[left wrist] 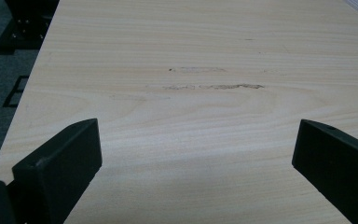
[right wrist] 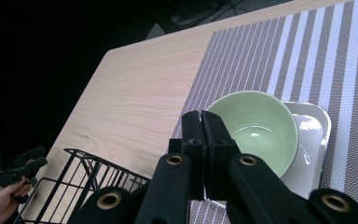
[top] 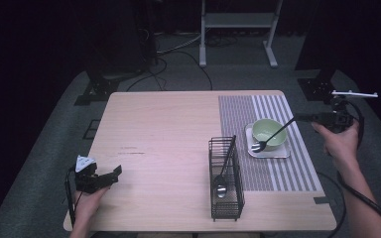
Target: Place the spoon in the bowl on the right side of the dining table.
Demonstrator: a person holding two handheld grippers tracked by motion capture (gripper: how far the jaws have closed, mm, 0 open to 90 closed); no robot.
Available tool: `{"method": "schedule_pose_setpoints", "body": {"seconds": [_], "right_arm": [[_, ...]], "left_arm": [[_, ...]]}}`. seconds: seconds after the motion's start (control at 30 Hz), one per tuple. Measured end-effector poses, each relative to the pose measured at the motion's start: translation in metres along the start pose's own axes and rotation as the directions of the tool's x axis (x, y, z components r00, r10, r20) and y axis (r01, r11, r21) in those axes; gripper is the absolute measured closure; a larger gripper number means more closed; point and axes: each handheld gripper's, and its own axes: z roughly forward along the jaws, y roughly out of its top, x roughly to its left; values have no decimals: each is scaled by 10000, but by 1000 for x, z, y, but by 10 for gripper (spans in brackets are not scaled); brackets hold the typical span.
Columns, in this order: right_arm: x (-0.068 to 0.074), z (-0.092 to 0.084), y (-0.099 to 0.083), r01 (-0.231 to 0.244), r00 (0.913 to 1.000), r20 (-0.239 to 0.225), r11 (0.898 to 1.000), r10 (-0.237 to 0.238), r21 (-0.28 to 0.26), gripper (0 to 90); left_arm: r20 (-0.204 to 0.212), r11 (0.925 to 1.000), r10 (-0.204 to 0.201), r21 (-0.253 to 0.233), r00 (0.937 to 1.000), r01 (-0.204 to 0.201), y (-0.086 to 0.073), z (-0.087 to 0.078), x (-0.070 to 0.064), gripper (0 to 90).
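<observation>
At the right of the high view my right gripper (top: 301,118) is shut on the black handle of a fork (top: 259,146). The fork slants down to the left, and its head hangs over the near rim of a pale green bowl (top: 269,130). That bowl sits on a white square plate (top: 279,153). In the right gripper view the jaws (right wrist: 202,119) are pressed together above the bowl (right wrist: 261,126), and they hide the fork. My left gripper (top: 113,174) rests low at the table's front left, open, with bare wood between its jaws (left wrist: 196,154).
A black wire basket (top: 225,198) stands at the front centre with a spoon (top: 221,187) leaning in it. A striped placemat (top: 300,168) lies under the plate. Beyond the table (top: 168,124) stand a metal frame and dark stands on grey floor.
</observation>
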Motion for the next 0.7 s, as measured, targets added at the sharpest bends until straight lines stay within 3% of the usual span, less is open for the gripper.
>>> {"method": "schedule_pose_setpoints", "body": {"seconds": [0.7], "right_arm": [[-8,-8,10,-378,9987,323,9976,397,-586,886]], "left_arm": [[19,10000,-14,-10,10000,14,0,0,0,4]]}}
